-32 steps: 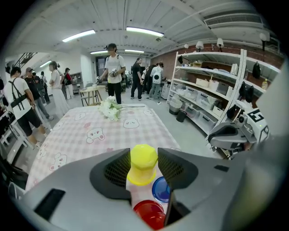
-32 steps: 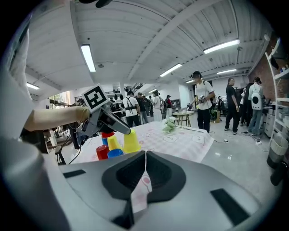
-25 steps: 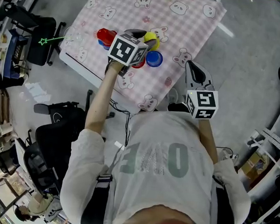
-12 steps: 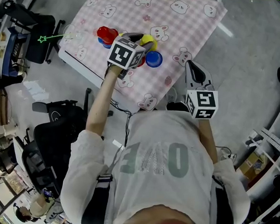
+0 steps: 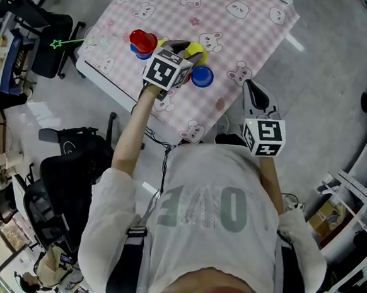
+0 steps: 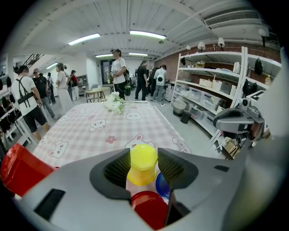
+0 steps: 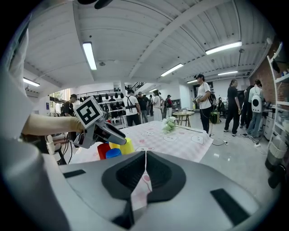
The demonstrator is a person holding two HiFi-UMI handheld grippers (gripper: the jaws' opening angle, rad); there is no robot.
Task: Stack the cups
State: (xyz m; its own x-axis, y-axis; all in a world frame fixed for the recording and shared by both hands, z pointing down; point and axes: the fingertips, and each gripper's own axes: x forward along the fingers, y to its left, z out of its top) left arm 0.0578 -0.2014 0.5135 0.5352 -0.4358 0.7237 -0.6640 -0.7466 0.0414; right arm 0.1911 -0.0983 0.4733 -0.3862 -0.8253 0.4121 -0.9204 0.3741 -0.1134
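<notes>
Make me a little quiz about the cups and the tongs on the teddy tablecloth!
1. True or false: the right tongs are holding a cup.
2. Which cup sits between the left tongs? A red, B yellow, C blue.
3. Fill the gap: the tablecloth is checked white and ____.
Key: 1 false, they are shut and empty. 2 B, the yellow cup. 3 pink.
</notes>
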